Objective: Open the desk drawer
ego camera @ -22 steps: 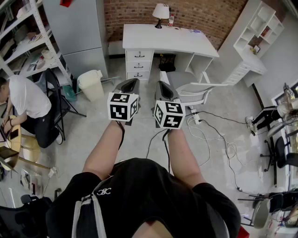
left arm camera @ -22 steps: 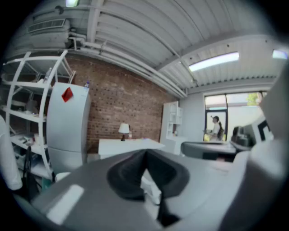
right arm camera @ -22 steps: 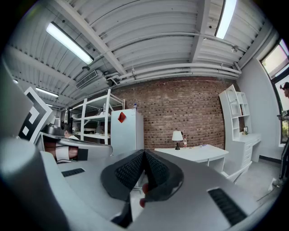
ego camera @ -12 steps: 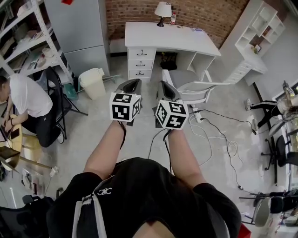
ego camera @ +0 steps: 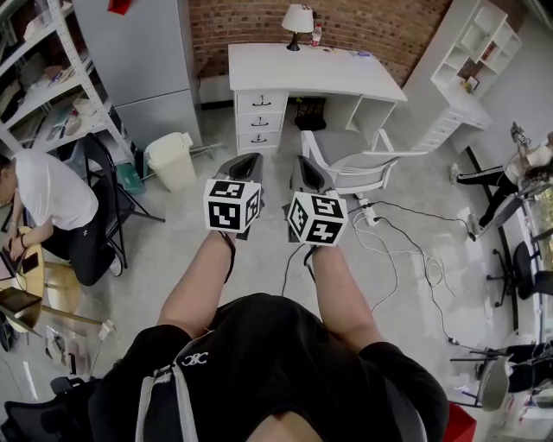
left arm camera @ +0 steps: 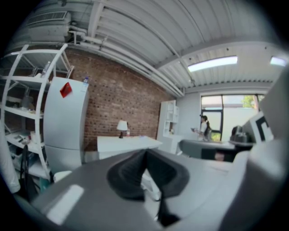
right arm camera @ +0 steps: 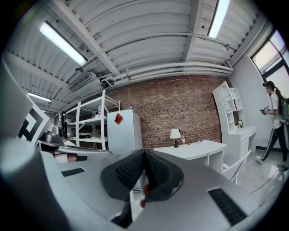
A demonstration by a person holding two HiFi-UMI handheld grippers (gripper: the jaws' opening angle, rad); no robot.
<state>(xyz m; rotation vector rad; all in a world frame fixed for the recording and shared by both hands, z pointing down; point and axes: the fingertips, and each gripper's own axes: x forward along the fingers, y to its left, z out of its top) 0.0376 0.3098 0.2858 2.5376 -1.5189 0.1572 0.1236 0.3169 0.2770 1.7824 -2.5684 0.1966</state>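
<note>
The white desk (ego camera: 311, 71) stands against the brick wall, several steps ahead of me. Its three stacked drawers (ego camera: 260, 122) with dark handles are all closed, on the desk's left side. In the head view my left gripper (ego camera: 244, 161) and right gripper (ego camera: 304, 164) are held side by side over the floor, pointing at the desk and far from it. Both are shut with nothing between the pads. The desk shows past the left gripper (left arm camera: 145, 154) as a white top (left arm camera: 128, 143), and past the right gripper (right arm camera: 144, 155) at mid right (right arm camera: 195, 149).
A white chair (ego camera: 364, 166) stands in front of the desk's knee space. A bin (ego camera: 170, 158) and a black chair (ego camera: 102, 179) are at the left, near a seated person (ego camera: 47, 195). Cables (ego camera: 390, 252) lie on the floor at right. A lamp (ego camera: 299, 19) stands on the desk.
Both grippers stay shut and side by side, sinking slightly in the picture. The person at the right edge has walked further up the room.
</note>
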